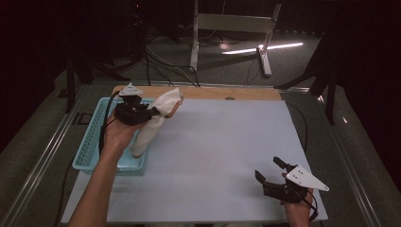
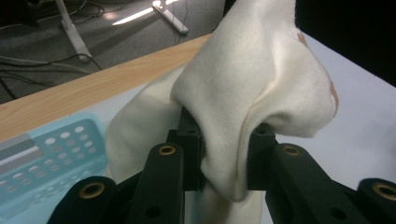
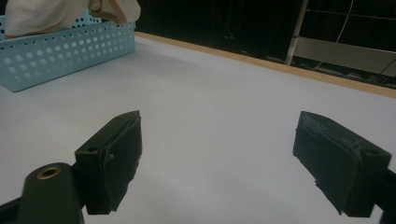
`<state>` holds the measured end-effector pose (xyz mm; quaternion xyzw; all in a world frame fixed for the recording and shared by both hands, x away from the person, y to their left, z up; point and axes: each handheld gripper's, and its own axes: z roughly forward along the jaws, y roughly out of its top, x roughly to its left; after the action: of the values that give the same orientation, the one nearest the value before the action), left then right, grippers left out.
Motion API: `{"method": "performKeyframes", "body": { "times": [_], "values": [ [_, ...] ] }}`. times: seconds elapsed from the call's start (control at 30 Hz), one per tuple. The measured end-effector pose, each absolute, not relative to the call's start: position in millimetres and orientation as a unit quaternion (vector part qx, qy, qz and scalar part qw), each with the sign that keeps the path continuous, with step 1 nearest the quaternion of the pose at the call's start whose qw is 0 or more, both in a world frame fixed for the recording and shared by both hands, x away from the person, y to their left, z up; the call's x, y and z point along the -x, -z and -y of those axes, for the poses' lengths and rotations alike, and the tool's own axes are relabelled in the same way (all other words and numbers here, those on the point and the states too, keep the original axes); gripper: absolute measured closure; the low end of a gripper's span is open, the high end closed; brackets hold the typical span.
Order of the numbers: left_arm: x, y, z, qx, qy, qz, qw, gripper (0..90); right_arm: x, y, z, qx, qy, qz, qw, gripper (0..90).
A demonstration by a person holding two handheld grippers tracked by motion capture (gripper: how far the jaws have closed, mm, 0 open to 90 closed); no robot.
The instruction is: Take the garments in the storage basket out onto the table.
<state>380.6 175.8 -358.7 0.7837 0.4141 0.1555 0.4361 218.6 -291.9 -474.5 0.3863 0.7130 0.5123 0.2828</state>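
Observation:
A cream-white cloth (image 1: pixel 152 124) hangs from my left gripper (image 1: pixel 152 112), which is shut on a fold of it above the right side of a light-blue perforated basket (image 1: pixel 92 142). In the left gripper view the cloth (image 2: pixel 252 88) bulges over the two black jaws that pinch it. Its lower end drapes down to the basket's right edge. My right gripper (image 1: pixel 270 169) rests low over the white mat near the front right corner, open, with nothing between its fingers (image 3: pixel 114 154). The right gripper view shows the basket (image 3: pixel 56 53) far off with the cloth (image 3: pixel 56 14) above it.
The white mat (image 1: pixel 217 146) covers most of the wooden table (image 1: pixel 213 92). Beyond the table's far edge stand a white desk frame (image 1: pixel 231 28) and cables on the grey floor. A dark metal rail (image 1: pixel 45 151) runs along the left.

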Motion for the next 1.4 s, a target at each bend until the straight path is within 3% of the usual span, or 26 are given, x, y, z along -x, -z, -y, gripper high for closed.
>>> {"method": "performKeyframes", "body": {
  "times": [1.4],
  "values": [
    [-387.0,370.2,-120.5,-0.801,-0.131,-0.380,0.444,74.5,-218.8,474.1,292.1,-0.384,-0.512,-0.714,0.286,15.7]
  ]
}}
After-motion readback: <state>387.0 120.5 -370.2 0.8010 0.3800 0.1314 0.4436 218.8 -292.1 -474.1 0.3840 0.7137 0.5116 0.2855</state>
